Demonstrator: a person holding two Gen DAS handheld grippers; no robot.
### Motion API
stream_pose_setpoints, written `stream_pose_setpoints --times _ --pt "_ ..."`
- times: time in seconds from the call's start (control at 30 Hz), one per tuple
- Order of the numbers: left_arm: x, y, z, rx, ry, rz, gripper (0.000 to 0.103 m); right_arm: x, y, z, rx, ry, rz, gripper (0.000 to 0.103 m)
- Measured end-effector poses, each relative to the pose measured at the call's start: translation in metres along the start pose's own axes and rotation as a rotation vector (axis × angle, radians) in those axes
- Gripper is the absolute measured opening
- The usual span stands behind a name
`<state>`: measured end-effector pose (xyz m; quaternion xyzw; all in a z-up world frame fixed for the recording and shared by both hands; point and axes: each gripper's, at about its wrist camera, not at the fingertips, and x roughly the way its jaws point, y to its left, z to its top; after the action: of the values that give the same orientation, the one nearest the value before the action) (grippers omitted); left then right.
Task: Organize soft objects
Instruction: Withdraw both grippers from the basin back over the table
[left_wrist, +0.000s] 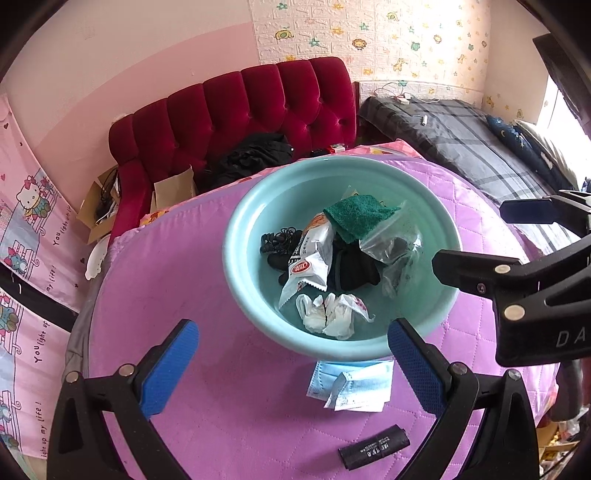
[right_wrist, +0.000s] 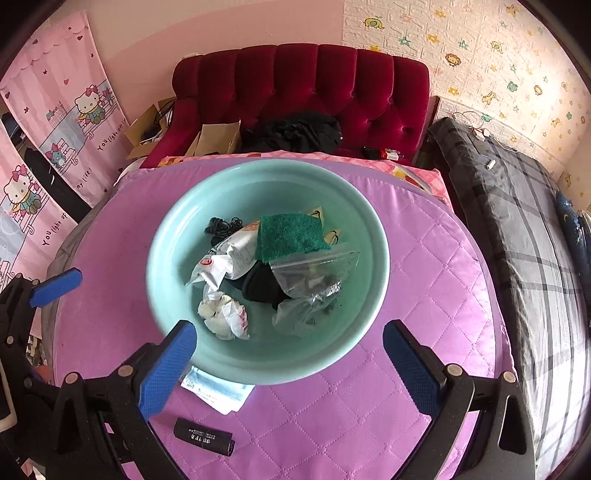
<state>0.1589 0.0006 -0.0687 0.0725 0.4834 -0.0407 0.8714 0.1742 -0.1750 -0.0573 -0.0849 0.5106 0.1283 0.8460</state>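
Note:
A teal basin (left_wrist: 255, 206) (right_wrist: 173, 258) stands on the purple quilted table (left_wrist: 192, 369) (right_wrist: 369, 406). It holds a green scouring pad (left_wrist: 356, 216) (right_wrist: 290, 234), a white snack packet (left_wrist: 310, 258) (right_wrist: 229, 260), a clear zip bag (left_wrist: 397, 251) (right_wrist: 314, 280), black cloth (left_wrist: 356, 273) (right_wrist: 260, 284), crumpled white plastic (left_wrist: 332, 314) (right_wrist: 225, 314) and black cord (left_wrist: 280, 238) (right_wrist: 221, 225). A blue face mask (left_wrist: 352, 386) (right_wrist: 218, 391) and a black roll (left_wrist: 375, 446) (right_wrist: 205, 437) lie in front of the basin. My left gripper (left_wrist: 293, 369) is open and empty above the mask. My right gripper (right_wrist: 290, 362) (left_wrist: 469, 240) is open and empty over the basin's near rim.
A red tufted sofa (left_wrist: 258, 103) (right_wrist: 314, 81) with black clothing (left_wrist: 255, 155) and cardboard boxes (left_wrist: 99, 206) stands behind the table. A bed with a grey plaid cover (left_wrist: 472, 140) (right_wrist: 517, 221) is at the right. Pink curtains (left_wrist: 26, 221) (right_wrist: 55, 129) hang at the left.

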Motion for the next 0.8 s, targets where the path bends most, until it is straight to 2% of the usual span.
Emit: stream_pose_setpoints --times 0.33,0.8 --pt "-0.027 0.0 -0.039 -0.014 -0.004 -0.009 0.103 -0.019 0.011 -0.037 -0.012 -0.008 0.006 0.103" --pt "-0.043 -0.011 -0.09 -0.029 -0.006 -0.02 0.103 -0.027 0.02 -0.081 -0.024 -0.014 0.017 0.103"
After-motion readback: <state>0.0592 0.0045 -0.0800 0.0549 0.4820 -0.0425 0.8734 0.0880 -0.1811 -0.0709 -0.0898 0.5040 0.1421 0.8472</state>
